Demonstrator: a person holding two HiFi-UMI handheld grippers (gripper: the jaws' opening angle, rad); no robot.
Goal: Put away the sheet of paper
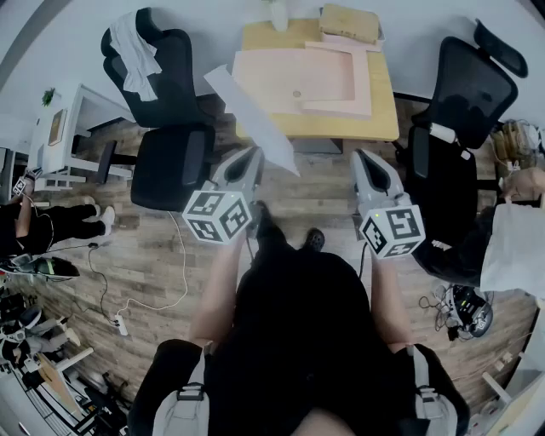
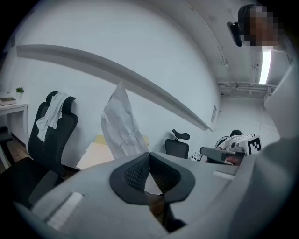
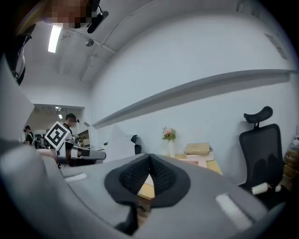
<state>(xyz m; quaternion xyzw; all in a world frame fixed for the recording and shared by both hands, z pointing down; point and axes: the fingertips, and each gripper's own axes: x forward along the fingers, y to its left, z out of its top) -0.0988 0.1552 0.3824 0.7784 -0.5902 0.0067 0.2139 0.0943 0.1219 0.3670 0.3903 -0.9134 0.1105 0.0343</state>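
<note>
A white, slightly creased sheet of paper [image 1: 249,111] hangs in the air in front of the desk, and my left gripper [image 1: 254,155] is shut on its near corner. In the left gripper view the paper [image 2: 122,127] rises from the closed jaws [image 2: 149,154]. My right gripper [image 1: 363,158] is held level beside it, to the right, apart from the paper. Its jaws [image 3: 149,157] are shut with nothing between them. The right gripper view also shows the paper [image 3: 111,143] off to the left.
A wooden desk [image 1: 387,128] stands ahead, bearing a flat pink folder [image 1: 315,81], a brown padded envelope [image 1: 349,21] and a vase [image 1: 279,13]. Black office chairs flank it, one to the left [image 1: 166,111] and one to the right [image 1: 460,102]. Cables lie on the wood floor [image 1: 145,281].
</note>
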